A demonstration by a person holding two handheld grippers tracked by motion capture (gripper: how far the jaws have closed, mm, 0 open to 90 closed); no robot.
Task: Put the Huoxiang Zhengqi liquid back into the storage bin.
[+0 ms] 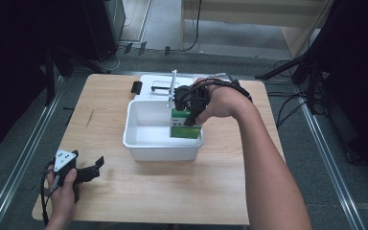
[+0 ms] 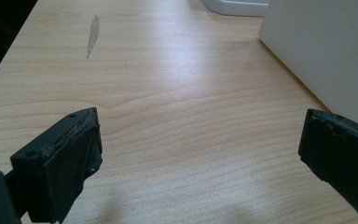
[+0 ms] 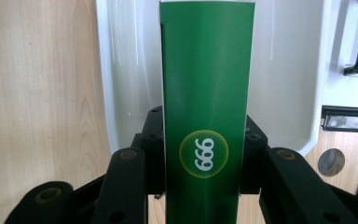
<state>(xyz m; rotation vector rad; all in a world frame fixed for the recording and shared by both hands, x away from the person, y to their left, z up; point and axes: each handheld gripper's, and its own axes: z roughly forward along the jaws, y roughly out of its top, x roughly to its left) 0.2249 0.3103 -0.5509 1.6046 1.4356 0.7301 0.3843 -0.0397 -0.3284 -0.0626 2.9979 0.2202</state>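
Green cardboard box (image 1: 186,125), one item, marked "999" in a yellow-ringed roundel: clamped between the jaws of the right gripper (image 1: 190,115) and held upright inside the white plastic tub (image 1: 143,143), at the tub's right-hand end, close to its wall. Whether the box's bottom edge touches the tub floor cannot be told. White tub: open-topped, otherwise bare inside, standing mid-table on the pale wooden table (image 1: 124,187). Behind it lies a white lid (image 1: 148,84) with a black handle. Left gripper (image 1: 84,171): resting low near the table's front left corner, jaws spread wide with nothing between them, well apart from the tub. Small round coin-like disc (image 3: 331,162) and a dark clip-like fitting (image 3: 344,117) sit just beyond the tub's rim in the right gripper view. Risks noted: a tall, narrow box let go while tilted or off the floor would likely topple flat; a hard squeeze may dent the thin card; nudging the near wall could shift the unsteadied tub.
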